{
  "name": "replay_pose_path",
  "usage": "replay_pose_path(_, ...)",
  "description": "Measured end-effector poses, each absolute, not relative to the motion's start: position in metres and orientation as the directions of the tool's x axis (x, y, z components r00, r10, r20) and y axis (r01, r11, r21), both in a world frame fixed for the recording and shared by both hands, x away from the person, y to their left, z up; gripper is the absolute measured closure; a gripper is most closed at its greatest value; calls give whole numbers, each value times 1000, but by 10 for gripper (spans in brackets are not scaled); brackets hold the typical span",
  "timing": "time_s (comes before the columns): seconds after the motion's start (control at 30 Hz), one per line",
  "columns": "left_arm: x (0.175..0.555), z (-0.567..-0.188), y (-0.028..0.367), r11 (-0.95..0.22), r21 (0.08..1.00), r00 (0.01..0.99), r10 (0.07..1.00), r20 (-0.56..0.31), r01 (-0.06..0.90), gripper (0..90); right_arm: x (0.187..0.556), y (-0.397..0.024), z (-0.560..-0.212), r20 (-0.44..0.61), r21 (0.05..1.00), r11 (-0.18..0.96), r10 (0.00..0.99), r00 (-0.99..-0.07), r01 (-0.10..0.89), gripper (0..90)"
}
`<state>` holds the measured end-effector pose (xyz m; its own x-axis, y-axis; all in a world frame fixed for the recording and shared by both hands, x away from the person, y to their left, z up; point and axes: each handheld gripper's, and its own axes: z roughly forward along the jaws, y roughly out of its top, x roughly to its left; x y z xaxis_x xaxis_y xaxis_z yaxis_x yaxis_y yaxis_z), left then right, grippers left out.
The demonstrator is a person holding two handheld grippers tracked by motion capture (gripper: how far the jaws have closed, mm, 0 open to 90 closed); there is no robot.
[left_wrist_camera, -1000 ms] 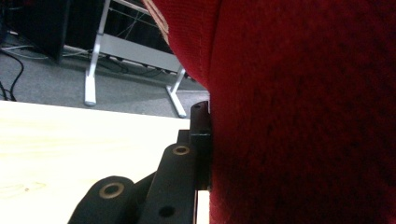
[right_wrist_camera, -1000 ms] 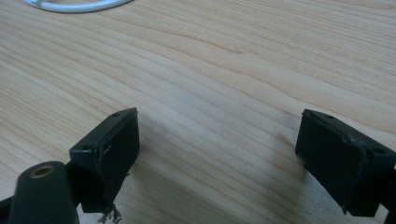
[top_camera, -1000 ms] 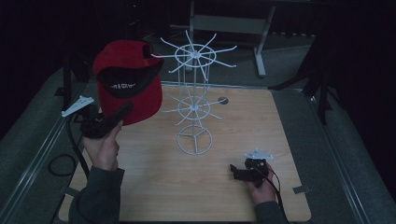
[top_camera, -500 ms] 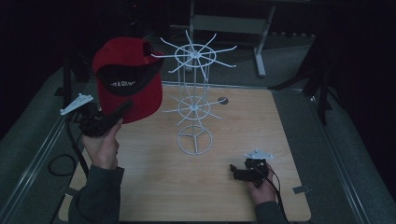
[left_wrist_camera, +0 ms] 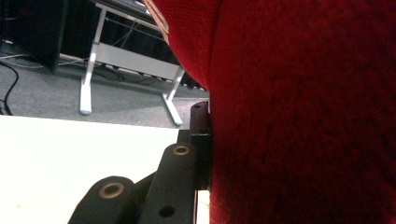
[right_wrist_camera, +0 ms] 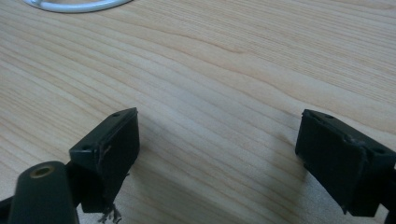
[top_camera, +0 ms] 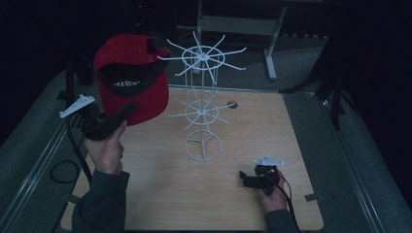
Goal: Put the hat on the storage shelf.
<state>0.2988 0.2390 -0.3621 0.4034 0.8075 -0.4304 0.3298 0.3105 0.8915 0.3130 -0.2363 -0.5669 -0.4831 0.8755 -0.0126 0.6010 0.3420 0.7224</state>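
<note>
A red cap (top_camera: 131,82) with a black underside hangs in the air at the left, level with the top ring of a white wire rack (top_camera: 201,104). My left gripper (top_camera: 127,110) is shut on the cap's brim from below. In the left gripper view the red cap (left_wrist_camera: 303,112) covers the right half, pressed against the one black jaw that shows. The rack stands mid-table with two tiers of hooked spokes and a round base. My right gripper (top_camera: 245,178) rests low on the table at the front right, open, with bare wood between its fingertips (right_wrist_camera: 116,144).
The wooden table (top_camera: 252,126) has a small round hole near its back edge, right of the rack. A metal table frame (top_camera: 269,36) stands on the grey floor behind. The rack's white base ring (right_wrist_camera: 74,5) lies just ahead of my right gripper.
</note>
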Motion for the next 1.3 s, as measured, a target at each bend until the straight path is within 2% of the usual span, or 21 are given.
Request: replay_pose_path(1.3, 298, -346, 240, 342, 898, 406, 805, -433, 278, 829, 313, -236, -567, -13, 722, 343, 875, -483, 601, 134)
